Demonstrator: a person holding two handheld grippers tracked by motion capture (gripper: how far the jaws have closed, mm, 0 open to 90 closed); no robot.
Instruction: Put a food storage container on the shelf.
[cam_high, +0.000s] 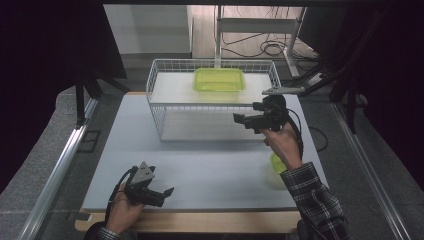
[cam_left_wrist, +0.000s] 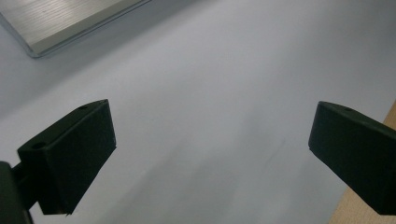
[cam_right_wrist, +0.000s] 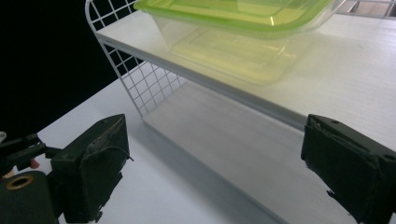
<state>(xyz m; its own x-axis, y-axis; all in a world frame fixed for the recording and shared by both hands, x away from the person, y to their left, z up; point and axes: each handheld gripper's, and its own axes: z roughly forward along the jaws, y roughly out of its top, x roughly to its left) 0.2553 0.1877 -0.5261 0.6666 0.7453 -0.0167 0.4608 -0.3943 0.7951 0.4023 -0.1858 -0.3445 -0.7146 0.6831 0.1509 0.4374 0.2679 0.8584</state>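
Lime-green lidded plastic container (cam_high: 219, 80) is sitting on the white wire rack's (cam_high: 161, 107) upper shelf at the table's far edge. Right gripper (cam_high: 239, 119), jaws wide and empty, is probably lining up to grasp it; left gripper (cam_high: 167, 192) is idling open near the front edge.

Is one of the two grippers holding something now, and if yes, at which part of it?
Nothing is held. The left gripper is open over the bare table, and the right gripper is open in front of the wire rack, with nothing between its fingers.
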